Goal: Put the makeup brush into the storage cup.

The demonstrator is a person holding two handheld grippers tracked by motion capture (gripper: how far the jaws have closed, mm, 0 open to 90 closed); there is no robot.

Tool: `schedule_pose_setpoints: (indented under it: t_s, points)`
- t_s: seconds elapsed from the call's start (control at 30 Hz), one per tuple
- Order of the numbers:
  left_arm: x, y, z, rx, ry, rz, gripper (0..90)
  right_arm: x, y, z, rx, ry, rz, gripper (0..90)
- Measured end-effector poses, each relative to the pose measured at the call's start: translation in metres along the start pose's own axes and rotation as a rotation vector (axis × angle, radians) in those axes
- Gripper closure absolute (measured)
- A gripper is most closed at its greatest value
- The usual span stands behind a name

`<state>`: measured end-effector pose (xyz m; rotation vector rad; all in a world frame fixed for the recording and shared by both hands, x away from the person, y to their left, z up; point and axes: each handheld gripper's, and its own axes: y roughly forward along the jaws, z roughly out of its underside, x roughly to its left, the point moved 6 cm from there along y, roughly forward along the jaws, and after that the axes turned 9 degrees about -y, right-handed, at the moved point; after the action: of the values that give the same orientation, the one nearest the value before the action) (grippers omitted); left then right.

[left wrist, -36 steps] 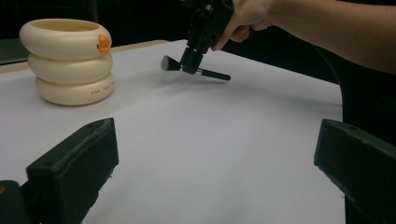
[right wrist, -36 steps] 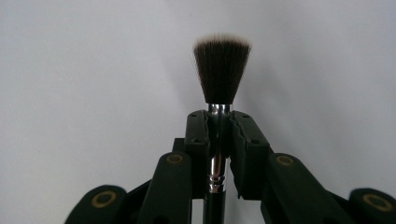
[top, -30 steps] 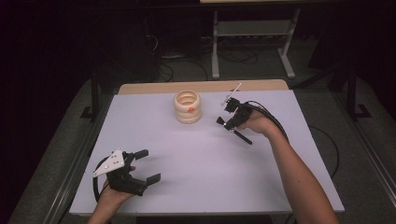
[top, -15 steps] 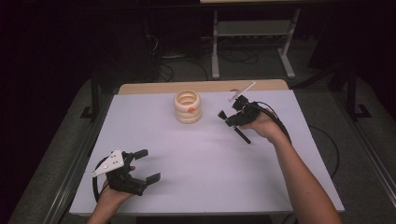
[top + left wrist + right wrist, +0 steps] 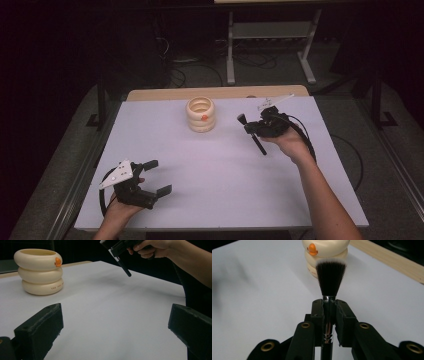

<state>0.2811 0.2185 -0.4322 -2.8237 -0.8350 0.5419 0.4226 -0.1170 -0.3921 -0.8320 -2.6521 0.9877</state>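
Observation:
A cream holder (image 5: 201, 115) made of three stacked rings, with a small orange beak, stands on the white table at the far middle. My right gripper (image 5: 251, 129) hovers to its right, shut on a makeup brush (image 5: 260, 146). The black bristles point toward the holder and the thin handle hangs down behind. In the right gripper view the pads (image 5: 318, 312) pinch the brush's (image 5: 330, 277) metal neck, with the holder (image 5: 325, 250) just beyond. My left gripper (image 5: 157, 177) rests open at the near left with nothing between its jaws. Its own view has the holder (image 5: 38, 272) and the brush handle (image 5: 123, 265).
The white tabletop (image 5: 225, 180) has a wooden strip (image 5: 165, 93) along its far edge. Behind the table stands a metal frame (image 5: 270, 30), with cables on the dark floor. Dark rails (image 5: 75, 180) run along both sides of the table.
My right hand has carried the brush to the right and a little upward, away from the holder. The left gripper has stayed still.

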Motion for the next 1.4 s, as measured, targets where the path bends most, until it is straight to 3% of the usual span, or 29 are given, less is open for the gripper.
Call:
schedule_pose_setpoints:
  t_s: [0.17,0.2,0.3,0.47,0.73,1.0,1.03,1.4]
  points:
    - [-0.001,0.0,-0.001,-0.002,0.001,0.003,0.0,0.005,-0.006,0.003,-0.051,0.01,0.005,77.0]
    - [-0.001,0.0,0.0,0.001,-0.001,0.002,0.0,0.006,-0.008,0.005,-0.084,0.021,-0.003,77.0]
    - [-0.001,0.001,0.0,0.0,0.0,0.004,0.0,0.006,-0.009,0.006,-0.1,0.015,0.009,77.0]
    - [-0.002,0.002,-0.002,0.007,0.013,0.003,0.0,0.009,-0.011,0.008,-0.159,0.025,-0.01,77.0]
    - [-0.006,0.011,-0.008,0.006,0.017,0.022,0.0,0.012,-0.015,0.006,-0.189,0.019,-0.015,76.9]
    - [-0.01,0.03,-0.029,0.014,0.058,0.058,0.0,0.015,-0.023,0.002,-0.247,0.016,-0.028,76.9]
    - [-0.011,0.035,-0.033,0.014,0.054,0.077,0.0,0.017,-0.024,0.001,-0.258,0.016,-0.032,76.9]
    - [-0.013,0.059,-0.05,0.019,0.105,0.119,0.0,0.025,-0.025,-0.004,-0.278,0.005,-0.051,76.9]
